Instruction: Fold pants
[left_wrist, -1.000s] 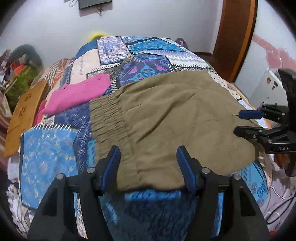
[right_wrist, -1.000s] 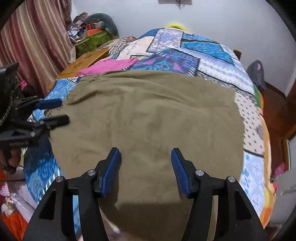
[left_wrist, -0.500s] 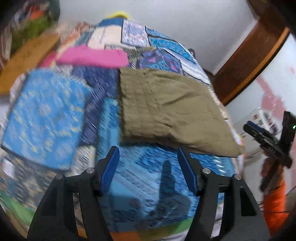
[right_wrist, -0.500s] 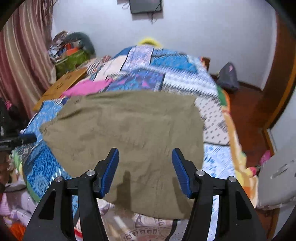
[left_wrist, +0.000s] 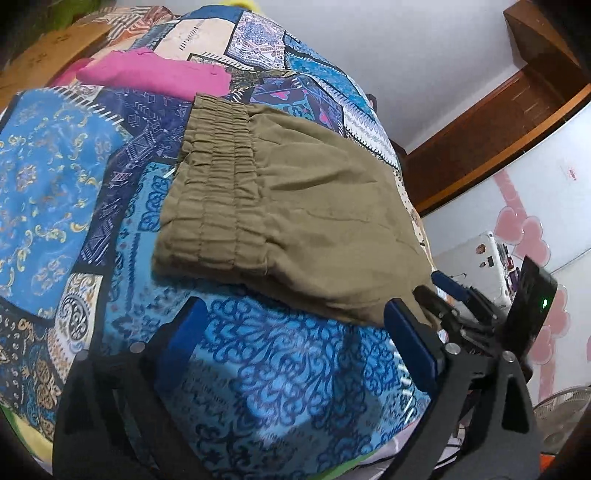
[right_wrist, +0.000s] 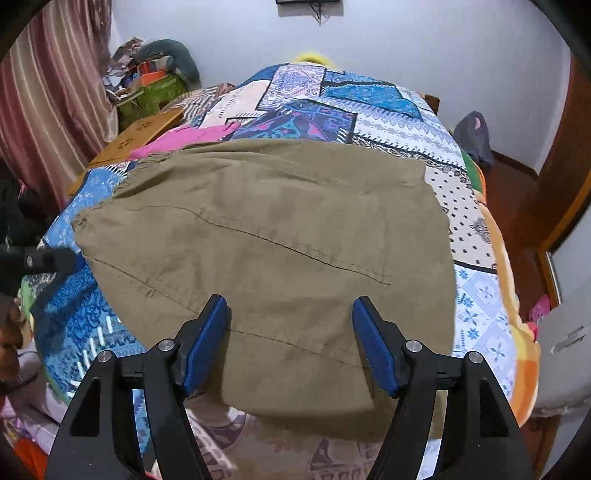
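Here the olive pants (right_wrist: 266, 258) lay folded on the patchwork bed (left_wrist: 280, 373), one end overhanging its edge. Both the left gripper (left_wrist: 291, 343) and right gripper (right_wrist: 290, 343) hovered with fingers apart, empty. That overhanging end could drag the fold off.

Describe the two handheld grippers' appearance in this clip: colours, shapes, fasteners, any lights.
Both the left gripper and the right gripper have matte black angular frames with triangular cut-outs, silver round screw heads, and two flat fingers faced with blue pads. Seen from the left wrist camera, the right gripper carries a black box with a green light.
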